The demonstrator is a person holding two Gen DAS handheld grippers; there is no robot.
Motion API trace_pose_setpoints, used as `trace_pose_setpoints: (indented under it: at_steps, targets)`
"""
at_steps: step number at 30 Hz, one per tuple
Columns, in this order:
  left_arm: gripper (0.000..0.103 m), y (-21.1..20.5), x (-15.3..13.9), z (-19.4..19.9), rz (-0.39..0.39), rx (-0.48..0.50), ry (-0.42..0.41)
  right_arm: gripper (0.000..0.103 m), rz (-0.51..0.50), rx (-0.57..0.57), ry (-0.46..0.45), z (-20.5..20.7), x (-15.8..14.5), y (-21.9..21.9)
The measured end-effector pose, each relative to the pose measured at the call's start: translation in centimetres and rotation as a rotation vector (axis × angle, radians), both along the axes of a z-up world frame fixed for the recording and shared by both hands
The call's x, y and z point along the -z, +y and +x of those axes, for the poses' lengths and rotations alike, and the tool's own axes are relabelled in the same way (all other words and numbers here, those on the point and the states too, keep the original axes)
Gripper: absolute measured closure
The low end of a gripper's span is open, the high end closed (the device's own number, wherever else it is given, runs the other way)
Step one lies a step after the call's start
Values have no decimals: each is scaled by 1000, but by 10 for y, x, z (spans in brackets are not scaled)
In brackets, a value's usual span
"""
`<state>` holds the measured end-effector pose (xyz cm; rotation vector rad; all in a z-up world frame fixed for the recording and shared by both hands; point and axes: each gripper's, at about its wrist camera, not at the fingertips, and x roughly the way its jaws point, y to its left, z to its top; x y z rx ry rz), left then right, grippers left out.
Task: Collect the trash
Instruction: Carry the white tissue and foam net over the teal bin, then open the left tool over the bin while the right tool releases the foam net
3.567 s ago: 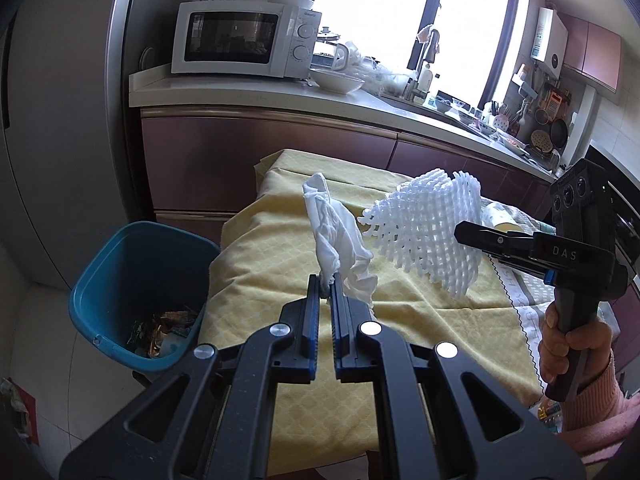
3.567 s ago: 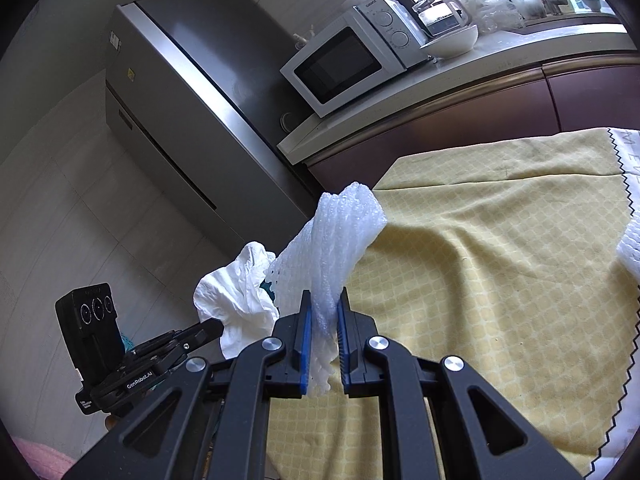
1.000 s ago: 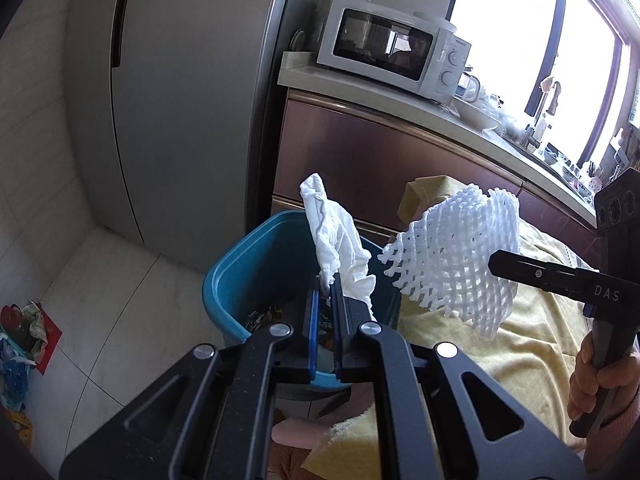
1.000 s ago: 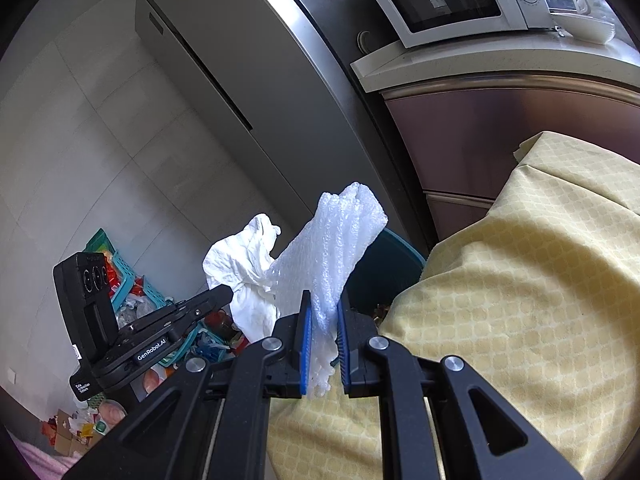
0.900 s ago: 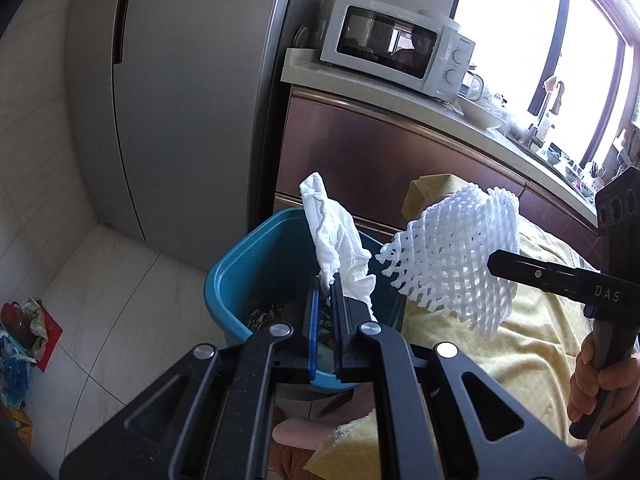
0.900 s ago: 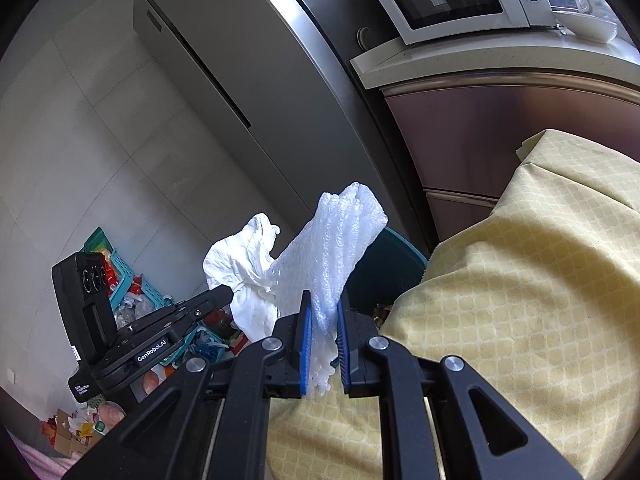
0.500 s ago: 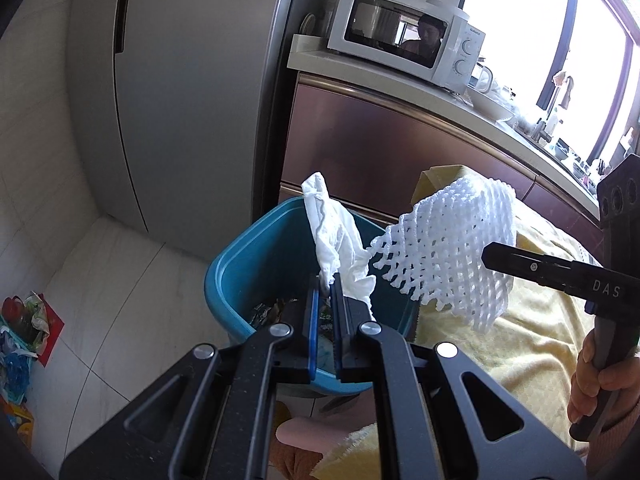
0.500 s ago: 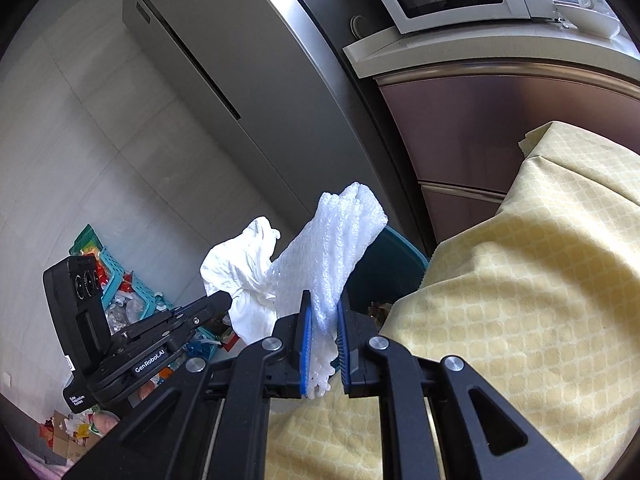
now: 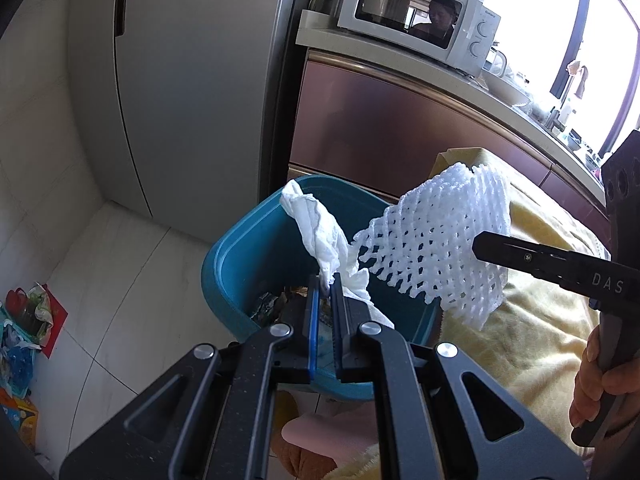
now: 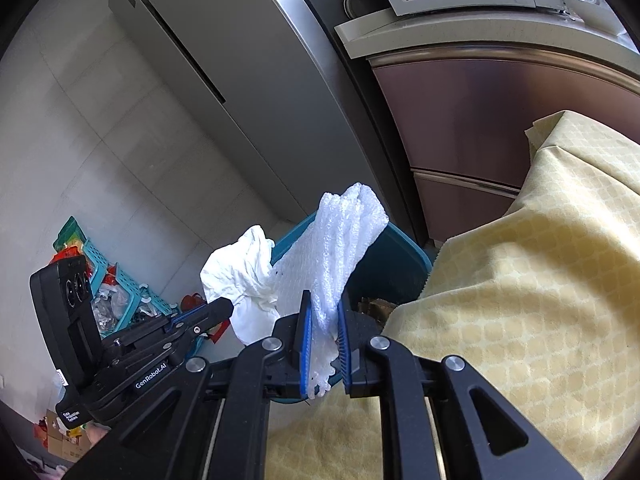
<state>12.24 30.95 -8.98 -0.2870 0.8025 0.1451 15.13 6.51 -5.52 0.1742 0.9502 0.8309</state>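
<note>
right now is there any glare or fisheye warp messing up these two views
Left wrist view: the window is blown out to white, the fridge edges bow, and the crumpled tissue and foam net stay sharp. Right wrist view: no blown-out window, softer light, dark corners, the counter edge curves strongly, and the blue bin sits shaded behind the net.

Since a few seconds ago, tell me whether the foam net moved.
Yes. The foam net went from above the yellow tablecloth to beside the blue bin.

Bright window [image 9: 560, 20] glare, sharp, fisheye-warped edges
</note>
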Motion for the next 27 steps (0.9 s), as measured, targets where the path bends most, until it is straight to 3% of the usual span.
trace_pose_setpoints:
  at_steps: [15,18,27]
  targets:
    - [96,6,28,20,-43,4,46,87,-69,-35,32,10,16,30]
    - [94,5,30,20,-42,6,42,80,-72,-35,42,13,17,33]
    - [85,3,26,14,-49,2,12,79,-41,-29,48,11,17,20]
